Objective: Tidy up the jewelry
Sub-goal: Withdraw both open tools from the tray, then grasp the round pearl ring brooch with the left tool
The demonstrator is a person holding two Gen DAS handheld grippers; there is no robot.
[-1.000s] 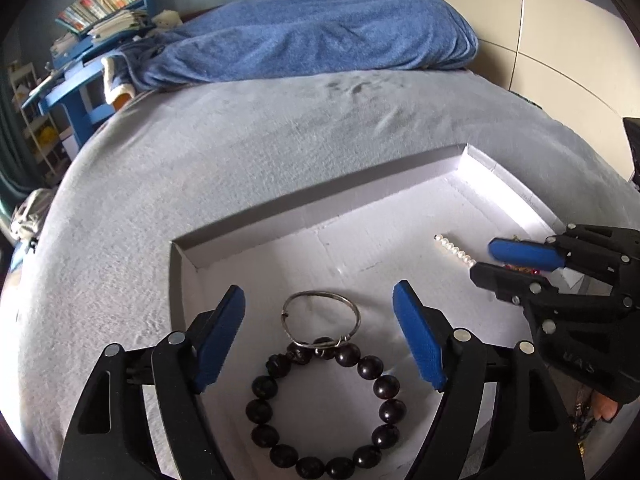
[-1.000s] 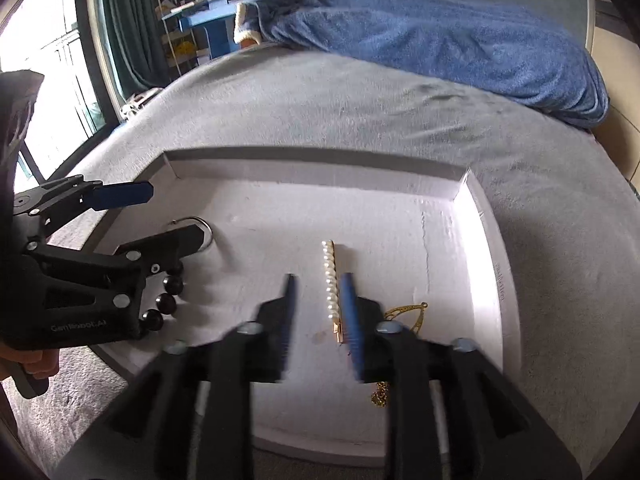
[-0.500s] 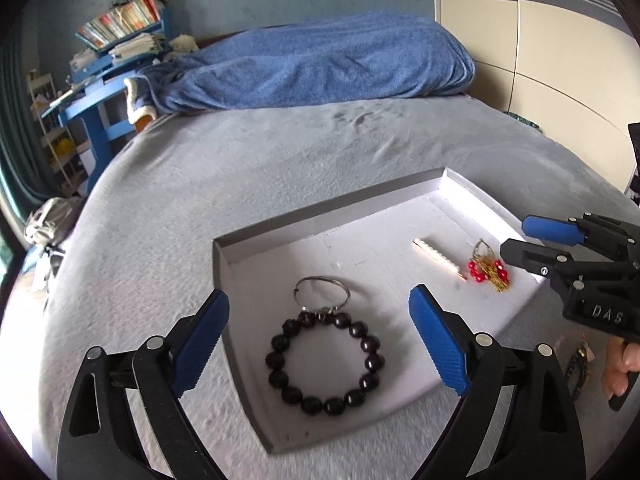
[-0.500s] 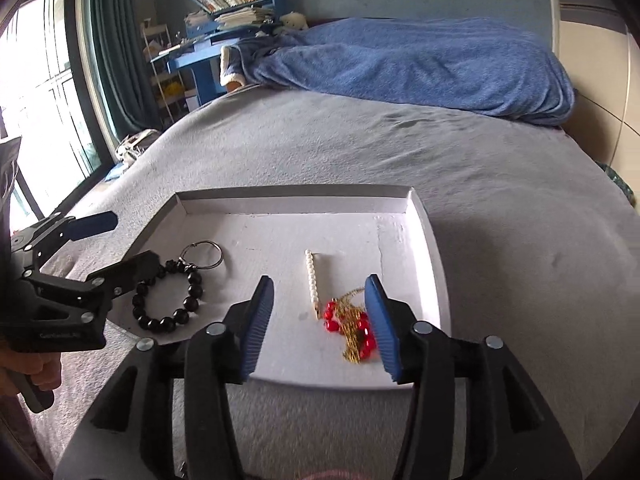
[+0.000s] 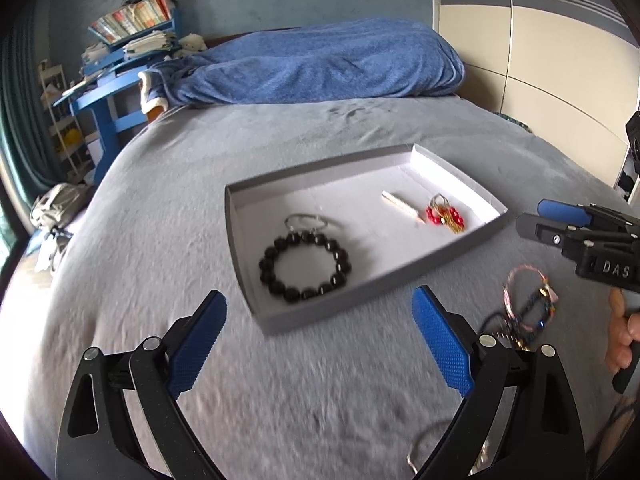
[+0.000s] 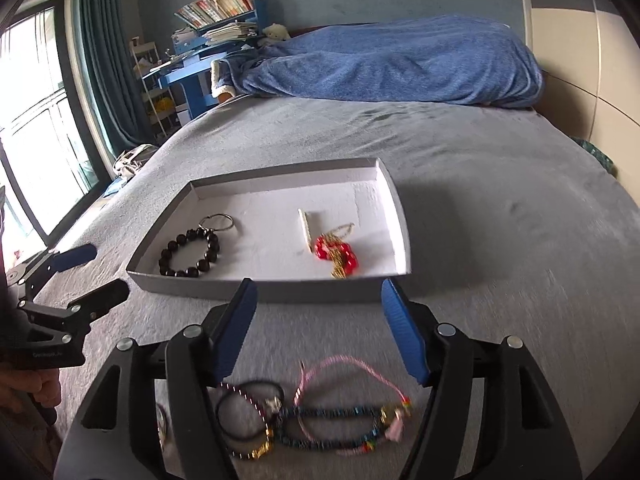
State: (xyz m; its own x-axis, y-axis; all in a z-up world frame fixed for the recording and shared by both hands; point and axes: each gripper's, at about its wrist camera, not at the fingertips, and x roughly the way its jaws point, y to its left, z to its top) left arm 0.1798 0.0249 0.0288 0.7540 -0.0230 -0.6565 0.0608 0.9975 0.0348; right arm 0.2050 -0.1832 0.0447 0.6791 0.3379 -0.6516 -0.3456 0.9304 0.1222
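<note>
Jewelry lay in two lots on a grey bedspread (image 6: 480,184): some already set out in a shallow grey tray (image 6: 280,291), the rest in a loose tangle on the cover nearer the camera. Inside the tray, a black bead bracelet (image 5: 305,267) sat at the left with a thin metal ring (image 5: 306,220) touching its far edge, while a short pearl bar (image 6: 306,229) and a red-and-gold piece (image 6: 336,255) rested toward the right. Outside it, a pink cord bracelet (image 6: 348,384), a dark blue beaded strand (image 6: 332,414) and a black loop (image 6: 250,408) overlapped one another just below the right gripper (image 6: 320,328).

Both tools were clear of the tray and carried nothing. The left gripper (image 5: 320,344) stood spread wide over bare cover near the tray's near-left corner. The right gripper's jaws had just been opening, with nothing caught between them.

The work appeared to be between placements, with the tray part filled and the tangle waiting. The next pick would likely call for the right tool to drop onto the pile and single out one strand, the pink cord looking the most exposed, without dragging its neighbours along. Blur softened the near pieces, so where they crossed could not be told.
</note>
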